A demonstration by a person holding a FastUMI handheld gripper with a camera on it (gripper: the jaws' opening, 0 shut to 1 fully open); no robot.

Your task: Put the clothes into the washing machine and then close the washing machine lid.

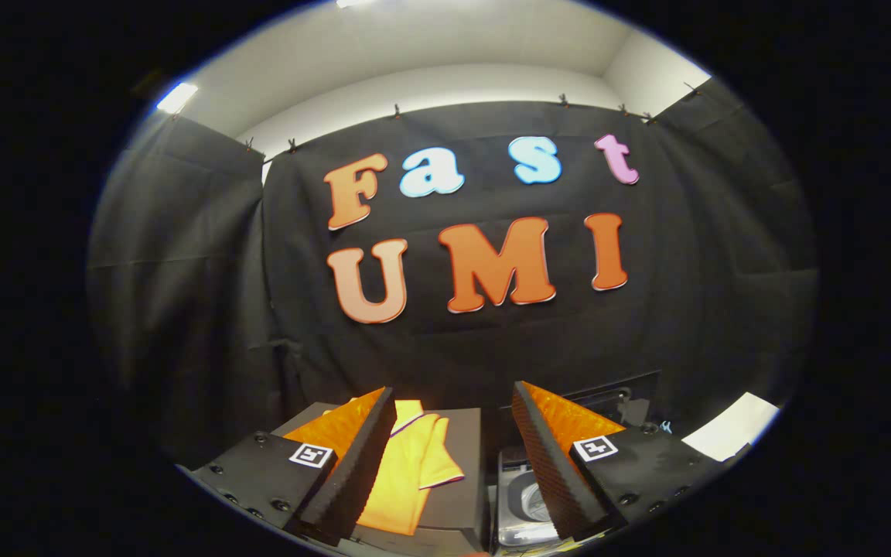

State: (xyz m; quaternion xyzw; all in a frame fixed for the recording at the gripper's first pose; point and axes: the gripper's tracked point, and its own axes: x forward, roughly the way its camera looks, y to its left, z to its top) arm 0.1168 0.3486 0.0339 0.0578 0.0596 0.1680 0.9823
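Note:
A yellow garment with a thin purple trim lies spread on a grey box-like surface, just ahead of my left finger and partly hidden by it. To its right stands the small washing machine, its drum opening showing between my fingers close to the right finger; its dark lid stands raised behind. My gripper hovers above both, open wide, with nothing between its fingers.
Black cloth walls close the booth at the back and on both sides. A white sheet or board lies at the far right, beyond the right finger.

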